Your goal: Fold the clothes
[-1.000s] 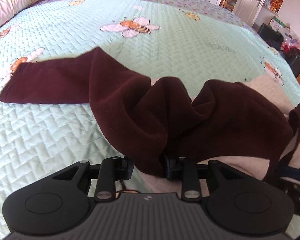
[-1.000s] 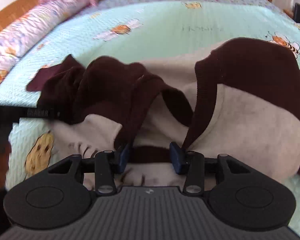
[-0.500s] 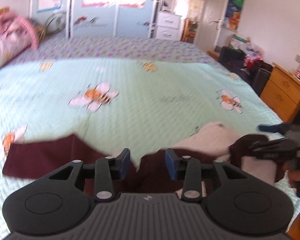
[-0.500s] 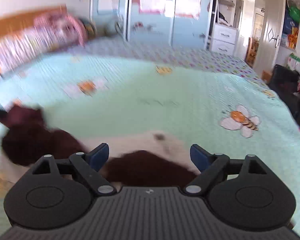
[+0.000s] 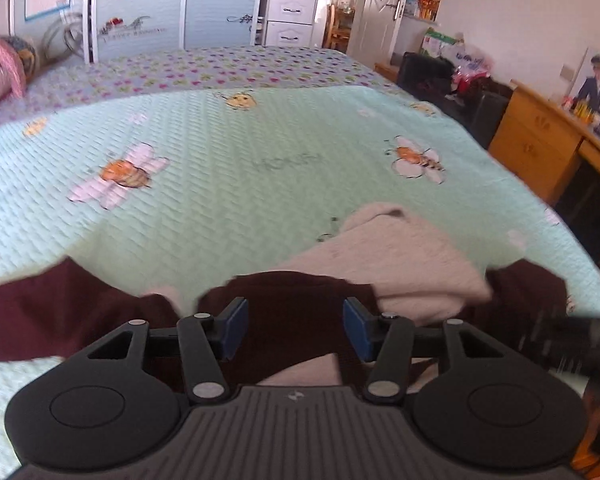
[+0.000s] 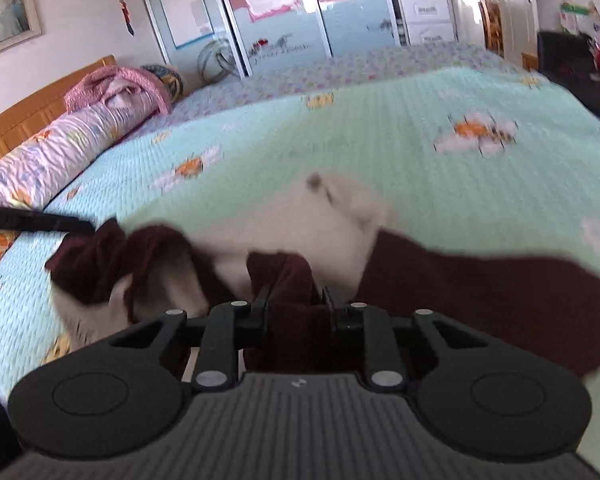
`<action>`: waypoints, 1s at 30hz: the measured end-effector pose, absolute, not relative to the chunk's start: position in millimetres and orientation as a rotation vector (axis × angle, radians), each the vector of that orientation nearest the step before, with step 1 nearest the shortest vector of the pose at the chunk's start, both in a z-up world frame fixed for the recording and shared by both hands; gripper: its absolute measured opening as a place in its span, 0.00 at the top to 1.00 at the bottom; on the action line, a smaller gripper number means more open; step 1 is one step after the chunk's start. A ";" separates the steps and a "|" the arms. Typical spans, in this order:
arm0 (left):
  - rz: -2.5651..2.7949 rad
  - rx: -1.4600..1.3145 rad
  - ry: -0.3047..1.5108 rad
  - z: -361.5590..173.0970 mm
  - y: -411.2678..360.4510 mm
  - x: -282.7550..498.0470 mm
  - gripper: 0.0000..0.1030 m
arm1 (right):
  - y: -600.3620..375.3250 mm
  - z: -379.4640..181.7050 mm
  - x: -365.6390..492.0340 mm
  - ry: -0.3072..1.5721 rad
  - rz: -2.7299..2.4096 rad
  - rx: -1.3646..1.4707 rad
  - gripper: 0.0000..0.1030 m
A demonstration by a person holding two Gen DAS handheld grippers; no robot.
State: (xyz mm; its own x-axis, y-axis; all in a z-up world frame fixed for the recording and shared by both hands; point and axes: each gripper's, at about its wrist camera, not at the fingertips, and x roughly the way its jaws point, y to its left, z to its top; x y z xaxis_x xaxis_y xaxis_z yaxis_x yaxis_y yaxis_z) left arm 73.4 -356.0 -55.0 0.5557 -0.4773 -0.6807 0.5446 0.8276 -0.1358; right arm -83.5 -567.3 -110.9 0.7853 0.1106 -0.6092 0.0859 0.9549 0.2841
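- Maroon-and-cream sweater (image 5: 412, 264): spread on bee-print quilt (image 5: 236, 168), near edge.
- Left gripper (image 5: 295, 330): jaws just opening, apart over maroon fabric, pads clear.
- Right gripper (image 6: 296, 306): jaws just closing, pinching a maroon fold.

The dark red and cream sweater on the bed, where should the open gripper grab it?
My guess: the left gripper should pinch the dark red edge of the sweater lying right under its fingers, coming from the near side. That edge is thin and flat, and the right gripper already clamps a fold alongside.
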 end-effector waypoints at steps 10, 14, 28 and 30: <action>-0.680 0.486 0.611 -70.8 -412.1 46.3 0.40 | -572.0 -145.2 -102.1 0.675 0.004 0.459 0.73; -0.641 0.634 0.578 -84.6 -434.4 49.3 0.37 | -574.4 -149.2 -103.9 0.660 0.010 0.479 0.72; -0.368 0.460 0.556 -94.8 -419.9 71.1 0.86 | -565.4 -152.7 -110.5 0.626 -0.024 0.502 0.51; -0.367 0.354 0.495 -67.8 -398.0 51.4 0.86 | -568.4 -150.3 -113.6 0.617 -0.005 0.539 0.46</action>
State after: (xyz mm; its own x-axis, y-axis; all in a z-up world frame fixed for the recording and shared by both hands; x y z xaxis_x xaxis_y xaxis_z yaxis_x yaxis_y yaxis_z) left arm 51.4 -398.0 -67.8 0.8181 -0.2524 -0.5168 0.4206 0.8754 0.2382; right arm -113.6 -568.4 -150.3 0.8201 0.1524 -0.5516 0.1620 0.8627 0.4791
